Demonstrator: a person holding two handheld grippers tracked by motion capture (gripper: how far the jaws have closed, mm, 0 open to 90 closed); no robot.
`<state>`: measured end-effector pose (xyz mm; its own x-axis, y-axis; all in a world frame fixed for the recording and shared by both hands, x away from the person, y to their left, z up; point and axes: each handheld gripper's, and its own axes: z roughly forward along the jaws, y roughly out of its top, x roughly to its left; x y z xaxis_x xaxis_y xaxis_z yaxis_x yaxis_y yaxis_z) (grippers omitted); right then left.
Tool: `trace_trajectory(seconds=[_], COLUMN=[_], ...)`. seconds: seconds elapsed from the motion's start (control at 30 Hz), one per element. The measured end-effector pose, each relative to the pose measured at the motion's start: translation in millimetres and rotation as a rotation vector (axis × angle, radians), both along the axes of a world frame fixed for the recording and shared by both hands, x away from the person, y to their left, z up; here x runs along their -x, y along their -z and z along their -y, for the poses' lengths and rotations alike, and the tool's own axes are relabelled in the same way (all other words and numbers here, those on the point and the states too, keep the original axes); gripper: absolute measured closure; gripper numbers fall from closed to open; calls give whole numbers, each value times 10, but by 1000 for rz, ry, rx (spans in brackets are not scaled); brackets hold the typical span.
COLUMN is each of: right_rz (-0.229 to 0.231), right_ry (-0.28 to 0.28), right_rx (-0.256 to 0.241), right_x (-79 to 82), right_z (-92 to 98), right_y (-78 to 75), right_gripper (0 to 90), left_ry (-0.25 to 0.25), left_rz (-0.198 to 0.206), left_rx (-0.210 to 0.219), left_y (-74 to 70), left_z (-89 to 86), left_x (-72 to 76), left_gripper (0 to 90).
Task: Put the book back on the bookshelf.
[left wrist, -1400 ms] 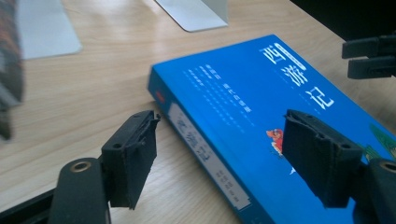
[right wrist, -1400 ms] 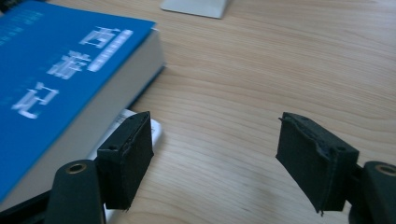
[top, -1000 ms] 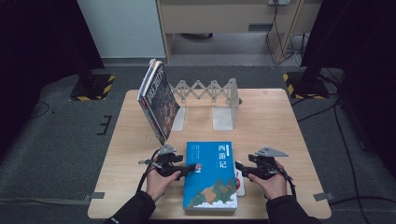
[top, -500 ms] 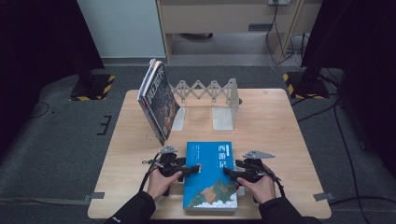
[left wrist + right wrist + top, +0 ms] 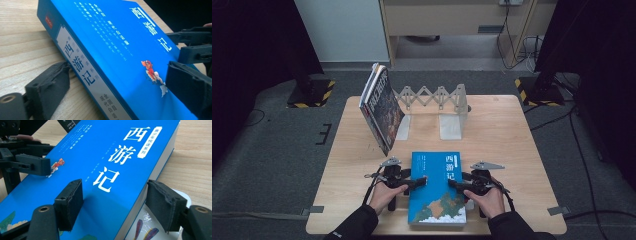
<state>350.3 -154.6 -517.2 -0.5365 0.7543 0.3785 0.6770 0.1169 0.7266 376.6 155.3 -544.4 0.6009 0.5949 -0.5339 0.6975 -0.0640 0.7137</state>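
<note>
at the near edge of the wooden table [image 5: 512,130], a thick blue book [image 5: 437,190] lies flat with a gripper at each long side. the left gripper [image 5: 416,182] straddles the spine edge with its jaws spread, one pad low beside the spine and one over the cover, neither clenched. the right gripper [image 5: 457,184] stands the same way at the page edge, jaws released, one pad above the cover and one beside the white page block.

the likely trouble, as i judge it: the cover is smooth and glossy, so the foam pads could slide if they close too near the edge, and a book this heavy may sag or twist out of one side if the two grips are uneven. something white and flat with a printed pattern [image 5: 150,230] lies under the right near corner, so the book may rock or drag it along.

the pads are black, rough and spongy; the table is pale, grained wood. at the far left, a tilted stack of magazines [image 5: 381,107] leans against a grey metal accordion bookend [image 5: 437,97], whose zigzag lattice joins upright plates.
</note>
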Motion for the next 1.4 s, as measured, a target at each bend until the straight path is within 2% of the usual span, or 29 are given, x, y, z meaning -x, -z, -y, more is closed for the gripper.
trace_trajectory(seconds=[0.03,0.13,0.2,0.3,0.4,0.47,0.53,0.6,1.0,1.13,1.23,1.4], right_rz=[0,1,-1,-5,-6,-9,-9,-10,-7,-9,-13,-12], right_ry=[0,2,3,4,3,1,0,0,-16,-14,-15,-20], right_rx=[0,1,0,-2,-2,-4,-5,-7,-19,-25,-33,-36], right_x=[0,2,-1,-3,-5,-6,-8,-9,-23,-24,-23,-25], right_z=[0,-2,-2,-5,-5,-4,-3,-2,11,25,42,52], right_y=[0,1,2,2,2,4,5,6,22,29,35,35], right_gripper=[300,299,298,298,297,297,297,297,300,302,302,302], left_ry=[1,2,-4,2,-12,-16,-13,-15,-26,-29,-22,-18], left_rz=[-4,-6,-5,9,-16,-48,-50,-77,-132,-116,-94,-81], left_rx=[13,18,6,-35,-22,-3,-1,10,8,33,29,31], left_y=[6,8,1,-16,-22,-25,-25,-32,-149,-215,-245,-276], left_z=[3,-4,5,13,-18,-35,-43,-57,-137,-158,-149,-134], left_x=[-3,-6,-3,-1,-12,-19,-22,-27,-33,-17,-5,-2], left_gripper=[0,0,5,27,83,140,149,175,312,371,382,393])
